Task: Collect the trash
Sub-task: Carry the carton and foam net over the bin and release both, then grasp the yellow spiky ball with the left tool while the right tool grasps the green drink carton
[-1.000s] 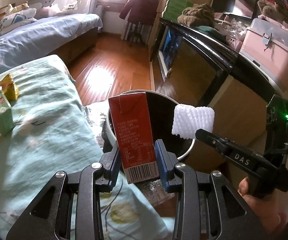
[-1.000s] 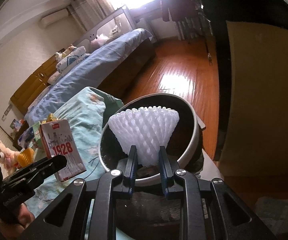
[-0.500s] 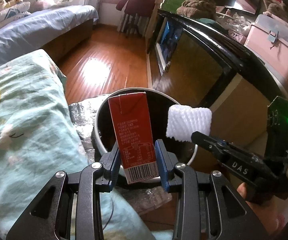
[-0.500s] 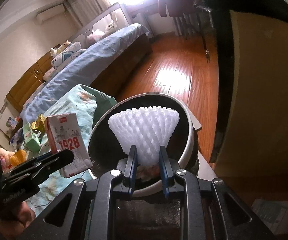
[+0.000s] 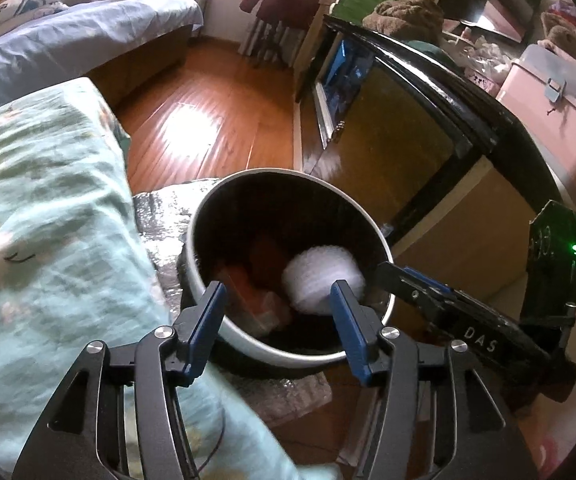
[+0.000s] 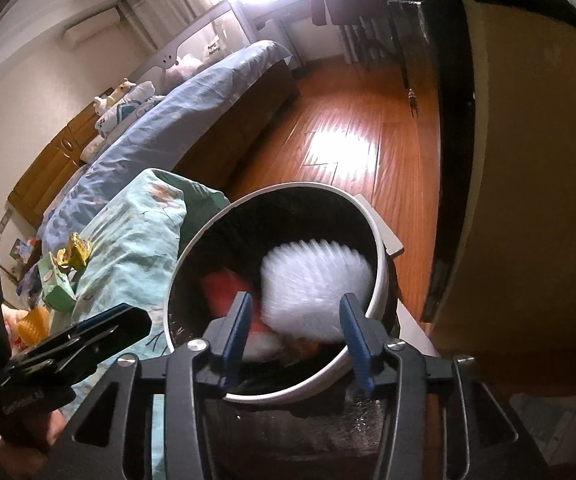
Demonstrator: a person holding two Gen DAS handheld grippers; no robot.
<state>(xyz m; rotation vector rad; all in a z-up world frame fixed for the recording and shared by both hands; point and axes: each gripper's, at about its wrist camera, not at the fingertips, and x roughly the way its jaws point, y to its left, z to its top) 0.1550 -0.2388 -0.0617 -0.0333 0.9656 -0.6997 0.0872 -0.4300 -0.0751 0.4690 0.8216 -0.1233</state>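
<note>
A round white-rimmed bin (image 5: 368,220) with a black liner stands on the floor; it also shows in the right wrist view (image 6: 382,268). My left gripper (image 5: 277,308) is open and empty above its near rim. My right gripper (image 6: 294,328) is open and empty above the bin too. The white foam net (image 5: 322,282) is blurred inside the bin, also seen in the right wrist view (image 6: 316,288). The red carton (image 5: 243,288) lies inside the bin, blurred in the right wrist view (image 6: 223,288). A green carton (image 6: 53,286) and a yellow wrapper (image 6: 73,250) lie on the quilt.
A teal quilt (image 5: 47,216) lies left of the bin. A black-framed cabinet (image 5: 428,112) stands right of it. Silver foil (image 5: 163,216) lies under the bin. A bed (image 6: 159,120) stands across the wooden floor (image 5: 203,116).
Both grippers opened. The red carton and the white foam net dropped from the grippers into the bin.
</note>
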